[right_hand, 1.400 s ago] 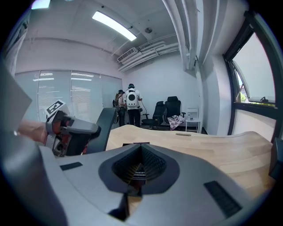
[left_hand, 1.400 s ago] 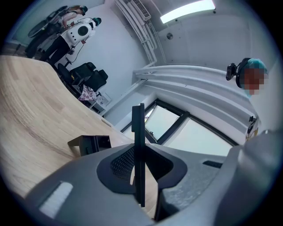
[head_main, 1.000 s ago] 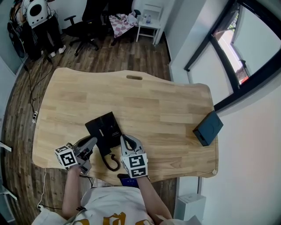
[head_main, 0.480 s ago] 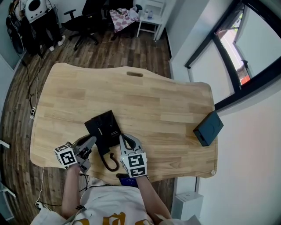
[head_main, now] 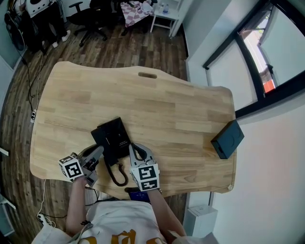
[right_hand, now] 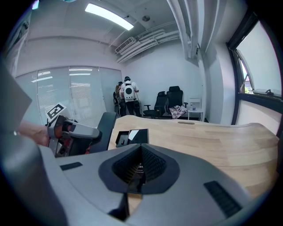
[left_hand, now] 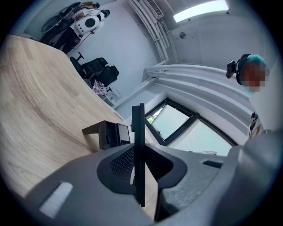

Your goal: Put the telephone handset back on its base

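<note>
The black telephone base [head_main: 112, 136] lies flat on the wooden table [head_main: 162, 109], near its front edge. The black handset [head_main: 111, 159] sits just in front of the base, with its coiled cord [head_main: 119, 177] looping toward the table edge. My left gripper [head_main: 101, 151] is shut on one end of the handset, which shows as a thin dark edge [left_hand: 139, 145] between its jaws. My right gripper [head_main: 132, 147] is at the base's near right corner and its jaws look shut; what lies between them is hidden. The right gripper view shows the base [right_hand: 132, 137] and the left gripper [right_hand: 73, 132] holding the handset [right_hand: 105, 126].
A dark box [head_main: 228, 139] sits at the table's right edge. A cable slot [head_main: 147, 75] is cut near the far edge. Office chairs [head_main: 90, 9] stand beyond the table and a window wall runs along the right.
The head view has shifted a little. Both grippers stay by the base's near edge with the handset, slightly lower than before.
</note>
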The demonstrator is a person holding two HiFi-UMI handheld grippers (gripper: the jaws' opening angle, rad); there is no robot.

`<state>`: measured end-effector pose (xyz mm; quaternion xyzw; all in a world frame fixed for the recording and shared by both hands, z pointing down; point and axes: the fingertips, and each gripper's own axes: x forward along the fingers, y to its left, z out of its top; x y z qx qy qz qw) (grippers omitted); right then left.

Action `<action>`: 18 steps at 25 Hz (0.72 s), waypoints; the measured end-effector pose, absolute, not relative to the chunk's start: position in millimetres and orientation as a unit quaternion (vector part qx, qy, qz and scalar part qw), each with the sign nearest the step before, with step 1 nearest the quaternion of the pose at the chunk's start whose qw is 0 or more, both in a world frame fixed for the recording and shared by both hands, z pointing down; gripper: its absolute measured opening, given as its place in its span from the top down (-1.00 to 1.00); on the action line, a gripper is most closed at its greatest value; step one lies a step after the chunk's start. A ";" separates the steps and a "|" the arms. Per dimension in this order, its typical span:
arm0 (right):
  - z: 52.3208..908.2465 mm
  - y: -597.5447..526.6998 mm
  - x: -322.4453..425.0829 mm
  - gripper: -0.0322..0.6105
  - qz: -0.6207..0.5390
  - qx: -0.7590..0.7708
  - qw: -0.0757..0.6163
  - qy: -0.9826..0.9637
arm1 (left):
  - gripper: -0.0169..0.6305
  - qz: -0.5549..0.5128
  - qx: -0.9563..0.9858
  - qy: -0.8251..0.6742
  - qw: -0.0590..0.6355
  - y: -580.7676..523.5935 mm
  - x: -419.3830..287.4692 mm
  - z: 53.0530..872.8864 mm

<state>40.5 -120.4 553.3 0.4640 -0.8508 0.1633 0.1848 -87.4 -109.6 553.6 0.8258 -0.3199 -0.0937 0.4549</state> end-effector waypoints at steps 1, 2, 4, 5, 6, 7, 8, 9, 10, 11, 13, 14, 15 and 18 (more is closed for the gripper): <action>553.4 -122.6 40.9 0.88 0.164 0.465 0.186 -0.850 | 0.73 -0.094 0.825 -0.320 0.457 -110.8 -87.1 555.0; 553.4 -124.8 41.2 0.88 0.165 0.465 0.187 -0.850 | 0.73 -0.095 0.824 -0.320 0.458 -112.2 -86.7 556.1; 558.0 -126.8 41.0 0.88 0.166 0.460 0.193 -0.850 | 0.73 -0.094 0.823 -0.319 0.461 -114.8 -85.7 558.2; 561.1 -127.5 41.0 0.88 0.167 0.458 0.195 -0.851 | 0.73 -0.094 0.822 -0.319 0.462 -115.9 -85.2 559.6; 563.4 -128.7 41.0 0.88 0.168 0.456 0.197 -0.851 | 0.73 -0.093 0.821 -0.319 0.464 -116.9 -84.8 561.1; 564.9 -130.3 41.1 0.88 0.168 0.455 0.198 -0.852 | 0.73 -0.093 0.820 -0.319 0.465 -117.7 -84.5 562.9; 566.2 -132.3 41.2 0.88 0.168 0.454 0.197 -0.852 | 0.73 -0.092 0.819 -0.319 0.467 -118.4 -84.3 565.0; 567.3 -134.1 41.2 0.88 0.168 0.454 0.197 -0.853 | 0.73 -0.092 0.818 -0.320 0.468 -119.0 -84.3 567.4; 568.7 -135.5 40.9 0.88 0.170 0.453 0.198 -0.853 | 0.73 -0.091 0.817 -0.320 0.470 -119.5 -84.6 569.8; 570.3 -136.6 40.4 0.88 0.173 0.452 0.198 -0.853 | 0.73 -0.091 0.816 -0.321 0.472 -120.2 -85.1 572.4; 573.3 -138.9 39.9 0.88 0.176 0.450 0.201 -0.852 | 0.73 -0.089 0.814 -0.322 0.476 -121.6 -86.2 577.3; 573.9 -140.5 39.7 0.88 0.177 0.449 0.201 -0.852 | 0.73 -0.087 0.813 -0.322 0.477 -122.2 -86.7 579.5; 574.5 -142.1 39.3 0.88 0.177 0.449 0.201 -0.852 | 0.73 -0.086 0.811 -0.324 0.479 -122.8 -87.3 581.3; 578.2 -146.7 38.7 0.88 0.179 0.448 0.201 -0.853 | 0.73 -0.087 0.808 -0.326 0.482 -125.5 -88.2 585.6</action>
